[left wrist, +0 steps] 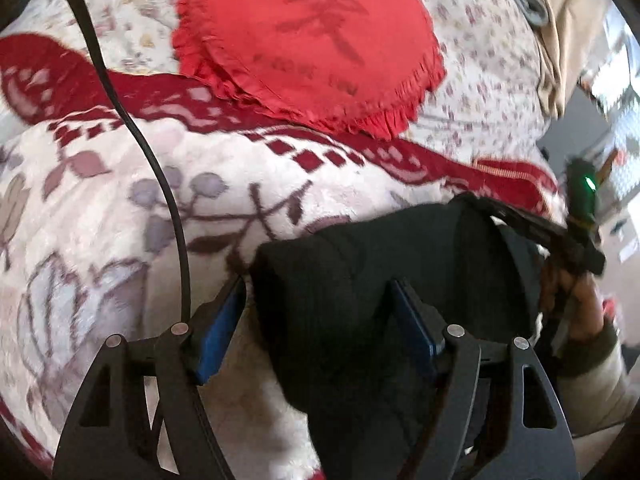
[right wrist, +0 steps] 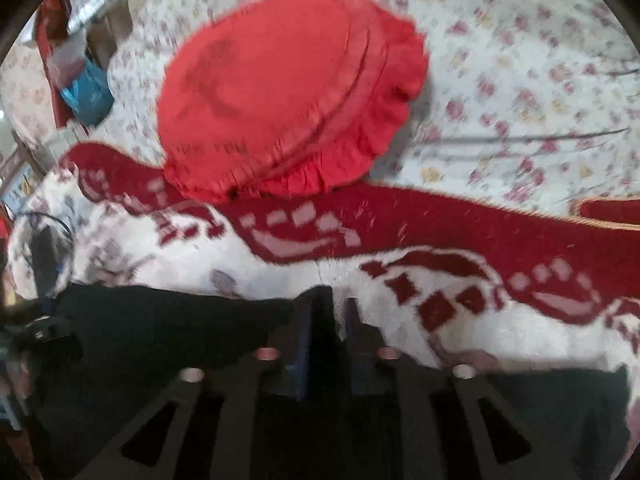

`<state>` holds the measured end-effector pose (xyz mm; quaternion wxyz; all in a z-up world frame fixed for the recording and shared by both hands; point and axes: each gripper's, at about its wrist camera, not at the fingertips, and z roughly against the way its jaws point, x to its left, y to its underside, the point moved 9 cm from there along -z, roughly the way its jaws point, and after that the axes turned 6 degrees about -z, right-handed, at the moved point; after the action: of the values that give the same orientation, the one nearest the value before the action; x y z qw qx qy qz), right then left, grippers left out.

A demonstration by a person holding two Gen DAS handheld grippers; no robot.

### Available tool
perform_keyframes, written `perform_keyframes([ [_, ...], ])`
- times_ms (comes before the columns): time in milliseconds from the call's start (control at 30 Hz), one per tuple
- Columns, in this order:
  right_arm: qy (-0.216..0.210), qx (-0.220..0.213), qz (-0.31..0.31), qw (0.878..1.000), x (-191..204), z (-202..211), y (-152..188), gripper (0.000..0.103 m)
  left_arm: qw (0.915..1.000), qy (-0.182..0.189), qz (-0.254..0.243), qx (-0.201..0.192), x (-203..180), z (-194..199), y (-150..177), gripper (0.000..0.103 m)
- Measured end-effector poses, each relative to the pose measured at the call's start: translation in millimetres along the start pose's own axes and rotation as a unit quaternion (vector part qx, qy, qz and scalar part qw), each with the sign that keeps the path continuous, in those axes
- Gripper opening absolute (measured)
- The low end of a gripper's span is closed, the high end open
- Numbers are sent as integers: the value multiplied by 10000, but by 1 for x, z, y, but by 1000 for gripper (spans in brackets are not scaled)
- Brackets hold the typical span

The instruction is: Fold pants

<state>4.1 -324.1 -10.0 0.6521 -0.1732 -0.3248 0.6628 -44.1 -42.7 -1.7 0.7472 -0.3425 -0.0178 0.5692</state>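
**Black pants lie bunched between the two grippers**

The left gripper (left wrist: 316,312) stands spread, with the folded black pants (left wrist: 384,264) between its fingers but not pinched. The right gripper (right wrist: 326,320) is narrowly parted over an edge of the pants; whether it grips is unclear. Beyond both lies a red cushion (left wrist: 308,40) on the blanket (left wrist: 100,208), probably out of the way.

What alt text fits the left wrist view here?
The left gripper, jaws open, straddles a folded bundle of black pants lying on a white fleece blanket with red floral border. A round red frilled cushion lies beyond.
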Motion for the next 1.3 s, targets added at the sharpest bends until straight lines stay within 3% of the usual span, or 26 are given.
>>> perform_keyframes([
  [33, -104, -131, -16, 9999, 5, 16, 0, 40, 10000, 6, 33, -78, 0, 7, 0, 74],
  [67, -303, -197, -2, 9993, 15, 29, 3, 43, 9999, -1, 58, -142, 2, 14, 1, 74],
  [200, -1337, -53, 696, 9886, 84, 66, 39, 43, 9993, -137, 181, -286, 12, 44, 12, 74],
  [333, -1721, -76, 1469, 9740, 144, 75, 84, 56, 9981, -390, 330, -354, 27, 63, 23, 74],
  [533, -1263, -382, 2869, 9488, 216, 66, 121, 70, 9962, -528, 618, -323, 46, 70, 38, 74],
  [700, -817, -242, 3851, 9189, 247, 39, 148, 70, 9953, -459, 754, -395, 49, 75, 43, 74],
  [800, -95, -475, 4366, 8984, 250, 16, 154, 70, 9961, -487, 661, -333, 47, 72, 43, 74],
  [833, 144, -578, 4447, 8937, 249, 7, 151, 66, 9961, -505, 644, -316, 46, 71, 43, 74],
  [867, 45, -503, 4337, 8996, 248, 1, 149, 47, 9962, -510, 640, -309, 45, 70, 42, 74],
  [900, -182, -329, 4042, 9139, 244, -4, 143, 41, 9962, -500, 637, -308, 44, 70, 42, 74],
  [967, -1040, 43, 2678, 9578, 227, -1, 120, 36, 9967, -462, 581, -327, 41, 73, 40, 74],
  [1000, -1342, 103, 2177, 9667, 218, 2, 109, 34, 9968, -464, 551, -358, 40, 75, 38, 74],
  [1033, -1831, 168, 1293, 9744, 201, 7, 93, 34, 9967, -466, 545, -386, 40, 77, 36, 74],
  [1133, -2573, 426, -159, 9653, 168, 7, 75, 34, 9963, -450, 567, -454, 40, 81, 29, 74],
  [1200, -2731, 706, 113, 9593, 181, 8, 87, 37, 9966, -418, 521, -488, 36, 81, 24, 74],
  [1233, -2768, 899, 485, 9555, 195, 12, 101, 43, 9967, -414, 476, -502, 32, 81, 21, 74],
  [1300, -3091, 1190, 1006, 9382, 217, 24, 123, 44, 9970, -405, 394, -522, 24, 80, 15, 74],
])
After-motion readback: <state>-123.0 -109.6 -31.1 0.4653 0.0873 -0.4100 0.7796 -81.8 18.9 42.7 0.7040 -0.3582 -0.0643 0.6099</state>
